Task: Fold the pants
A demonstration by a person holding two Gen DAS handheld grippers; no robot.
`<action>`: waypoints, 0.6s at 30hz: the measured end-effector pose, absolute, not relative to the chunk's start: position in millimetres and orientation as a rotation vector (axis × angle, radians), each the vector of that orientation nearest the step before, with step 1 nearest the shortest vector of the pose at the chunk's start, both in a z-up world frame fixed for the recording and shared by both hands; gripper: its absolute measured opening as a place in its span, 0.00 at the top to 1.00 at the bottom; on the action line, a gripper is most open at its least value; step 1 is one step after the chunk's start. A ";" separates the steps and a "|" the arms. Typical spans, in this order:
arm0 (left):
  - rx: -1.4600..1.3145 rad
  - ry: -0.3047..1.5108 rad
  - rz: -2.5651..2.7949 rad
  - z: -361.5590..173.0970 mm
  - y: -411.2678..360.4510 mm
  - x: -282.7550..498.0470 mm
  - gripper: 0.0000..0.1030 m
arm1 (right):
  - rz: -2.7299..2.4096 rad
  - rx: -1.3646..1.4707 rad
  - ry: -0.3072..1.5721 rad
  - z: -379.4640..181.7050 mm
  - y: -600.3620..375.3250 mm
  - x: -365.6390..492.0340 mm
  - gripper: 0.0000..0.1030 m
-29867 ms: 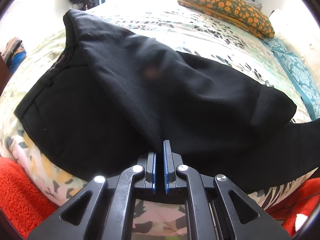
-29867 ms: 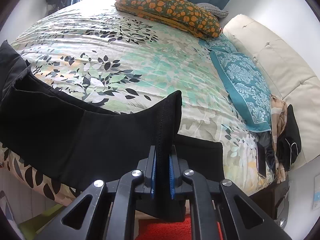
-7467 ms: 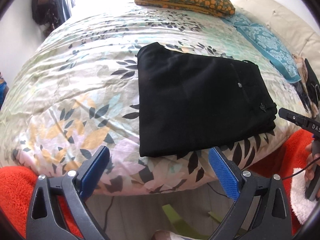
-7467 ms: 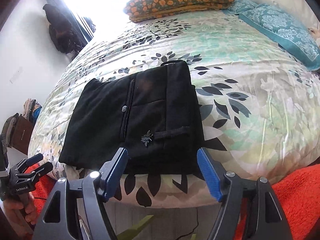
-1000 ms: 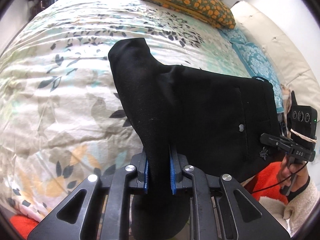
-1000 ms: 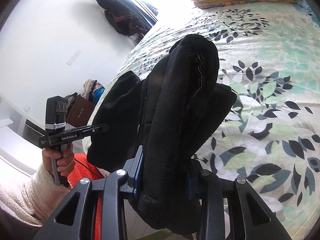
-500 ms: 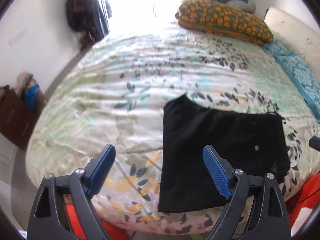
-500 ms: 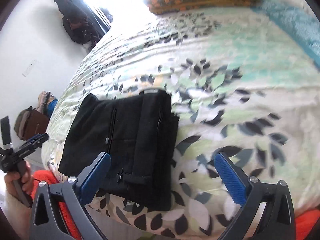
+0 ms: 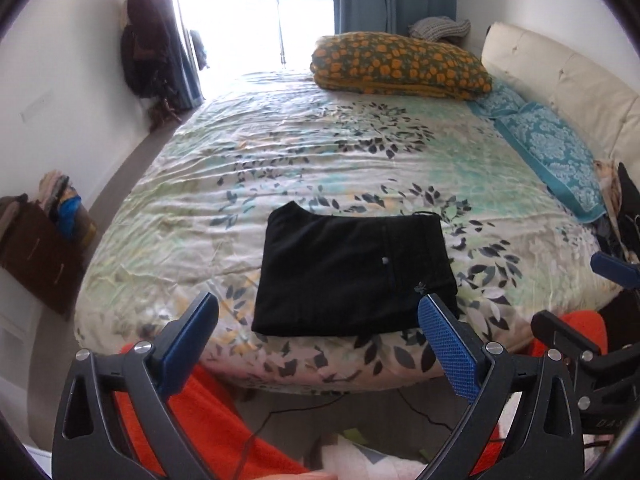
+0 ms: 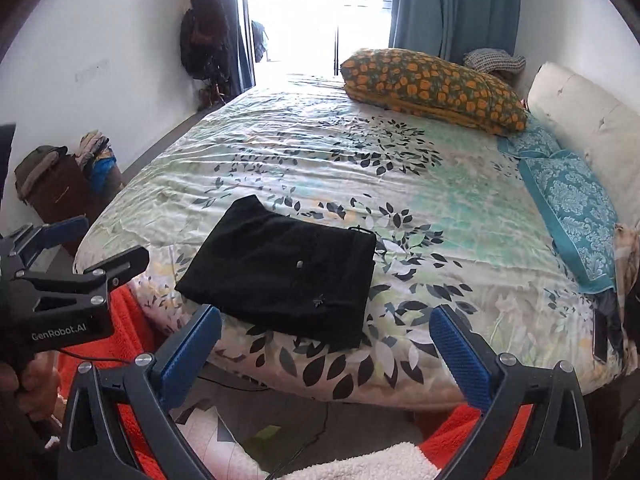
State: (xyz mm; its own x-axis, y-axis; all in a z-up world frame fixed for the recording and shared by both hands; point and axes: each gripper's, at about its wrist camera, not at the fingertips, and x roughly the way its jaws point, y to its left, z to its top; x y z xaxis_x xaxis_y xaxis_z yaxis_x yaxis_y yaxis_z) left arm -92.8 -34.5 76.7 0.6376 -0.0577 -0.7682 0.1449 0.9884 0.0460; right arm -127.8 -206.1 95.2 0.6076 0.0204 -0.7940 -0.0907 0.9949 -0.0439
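My left hand-held gripper (image 9: 318, 340) and right hand-held gripper (image 10: 326, 346) both hang released, jaws spread wide, off the near edge of the bed (image 9: 360, 148). The black pants (image 9: 354, 274) lie folded into a flat rectangle on the leaf-print cover near that edge, well apart from the orange-spotted pillow (image 9: 400, 66).

One pants (image 9: 352, 276) — two pillows (image 9: 400, 66) (image 9: 552, 152).

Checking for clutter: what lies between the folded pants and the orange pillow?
Only bare floral bedspread between the pants and the pillow, in both views.
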 end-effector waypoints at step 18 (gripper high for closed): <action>0.069 0.947 -0.070 51.7 -20.1 -94.3 0.03 | 0.020 -0.076 0.948 72.8 -197.6 -134.7 0.00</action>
State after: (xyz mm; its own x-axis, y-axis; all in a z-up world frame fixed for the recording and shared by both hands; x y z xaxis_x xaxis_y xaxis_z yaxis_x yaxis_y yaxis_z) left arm -94.3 -20.1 51.7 0.5819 -0.0297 -0.8127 0.0904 0.9955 0.0283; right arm -134.7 -197.6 72.8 0.5837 -0.0166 -0.8118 -0.0503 0.9971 -0.0565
